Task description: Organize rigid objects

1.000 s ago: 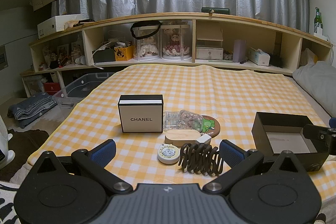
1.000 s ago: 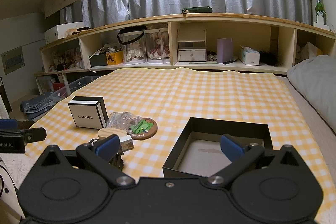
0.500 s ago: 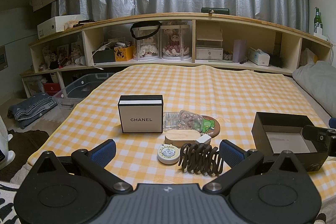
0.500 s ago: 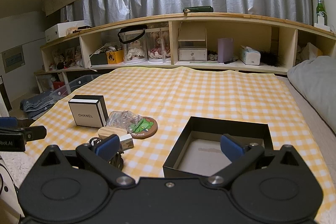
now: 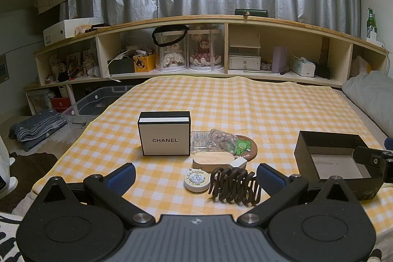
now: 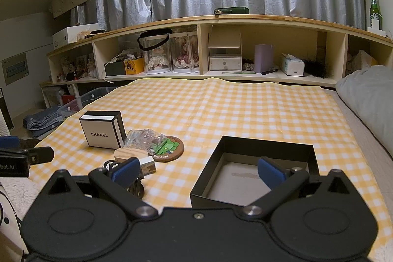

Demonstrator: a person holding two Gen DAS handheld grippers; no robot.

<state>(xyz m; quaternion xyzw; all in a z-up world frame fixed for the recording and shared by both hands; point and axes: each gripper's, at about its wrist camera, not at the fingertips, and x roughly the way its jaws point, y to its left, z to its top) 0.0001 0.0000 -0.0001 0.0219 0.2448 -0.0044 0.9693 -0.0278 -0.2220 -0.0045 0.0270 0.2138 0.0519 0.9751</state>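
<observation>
My left gripper [image 5: 195, 179] spread wide, empty, low over checked cloth [image 5: 245, 104]. Ahead, left to right: Chanel box [image 5: 164, 136] upright; tape measure [image 5: 196, 180] touching hair claw [image 5: 234, 186]; wood case [image 5: 213, 160] behind; coaster [image 5: 246, 147]. Black tray [image 6: 255, 172] right, well apart. My right gripper [image 6: 197, 170] wide too, empty, one finger above tray.

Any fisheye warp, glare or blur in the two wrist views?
Left wrist: shelf bows into an arc, corners vignetted black, CHANEL box lettering sharp. Right wrist: same bowing, dim warm light, faint sheen on the checkered cloth, no motion blur.
</observation>
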